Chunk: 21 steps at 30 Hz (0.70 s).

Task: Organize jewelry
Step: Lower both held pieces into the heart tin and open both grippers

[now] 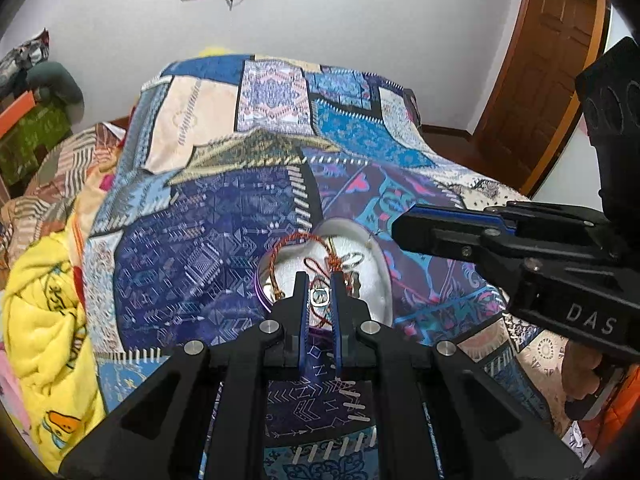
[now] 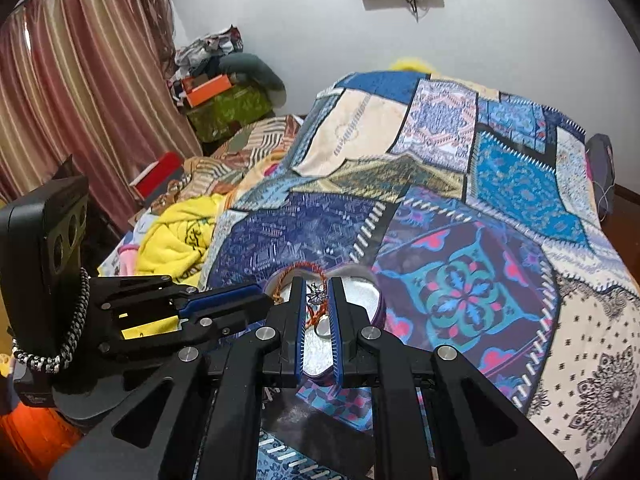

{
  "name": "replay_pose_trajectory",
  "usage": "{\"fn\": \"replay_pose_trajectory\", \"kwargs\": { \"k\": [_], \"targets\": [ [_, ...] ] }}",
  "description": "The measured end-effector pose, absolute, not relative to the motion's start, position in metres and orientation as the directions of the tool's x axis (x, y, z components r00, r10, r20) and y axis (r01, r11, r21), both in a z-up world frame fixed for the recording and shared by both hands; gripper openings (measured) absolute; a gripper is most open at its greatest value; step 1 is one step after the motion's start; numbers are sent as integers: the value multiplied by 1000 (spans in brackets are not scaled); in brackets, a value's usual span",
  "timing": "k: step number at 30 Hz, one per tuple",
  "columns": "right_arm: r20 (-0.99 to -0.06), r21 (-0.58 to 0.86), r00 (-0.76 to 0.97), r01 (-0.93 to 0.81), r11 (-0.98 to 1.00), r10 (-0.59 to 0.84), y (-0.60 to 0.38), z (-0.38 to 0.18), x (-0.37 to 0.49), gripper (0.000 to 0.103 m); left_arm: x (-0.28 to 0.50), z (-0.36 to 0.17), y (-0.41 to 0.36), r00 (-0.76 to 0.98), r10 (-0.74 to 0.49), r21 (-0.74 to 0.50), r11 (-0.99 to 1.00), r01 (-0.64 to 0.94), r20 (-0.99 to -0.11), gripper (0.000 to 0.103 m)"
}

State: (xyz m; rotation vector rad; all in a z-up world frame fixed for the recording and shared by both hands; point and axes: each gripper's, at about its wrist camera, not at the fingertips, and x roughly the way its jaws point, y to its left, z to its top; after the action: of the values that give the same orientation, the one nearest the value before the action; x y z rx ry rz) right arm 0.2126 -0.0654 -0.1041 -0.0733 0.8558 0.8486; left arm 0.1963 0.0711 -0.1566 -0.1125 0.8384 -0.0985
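Judging from both views, we are near the end; most jewelry lies in the heart-shaped box [image 1: 380, 276] on the quilt [image 1: 200, 240]; our left gripper [image 1: 320, 280] is pinching a small square pendant [image 1: 320, 297] above it; our right gripper [image 2: 318, 284] is nearly closed, whether it clasps the orange cord [image 2: 310, 316] we cannot tell.

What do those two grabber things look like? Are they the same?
Yes, twins. The left gripper and right gripper are black plastic with silver bolts and blue ridged finger pads. One shows white letters "DAS"; the other wears a black-and-white braided cord.
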Motion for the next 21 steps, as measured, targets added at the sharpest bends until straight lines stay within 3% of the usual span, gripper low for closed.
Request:
{"fn": "replay_pose_trajectory", "kwargs": {
  "k": [16,19,21],
  "targets": [
    [-737,264,304,-692,672,603,-57,-134,207,10,207,-163,81,663,-165,-181,982,44,-730,9],
    [-744,233,319,-699,676,587,-56,-134,206,10,208,-162,82,659,-157,-177,984,36,-736,14],
    [-749,220,323,-702,677,579,-56,-134,205,11,208,-161,85,660,-156,-186,982,25,-735,24]
  ]
}}
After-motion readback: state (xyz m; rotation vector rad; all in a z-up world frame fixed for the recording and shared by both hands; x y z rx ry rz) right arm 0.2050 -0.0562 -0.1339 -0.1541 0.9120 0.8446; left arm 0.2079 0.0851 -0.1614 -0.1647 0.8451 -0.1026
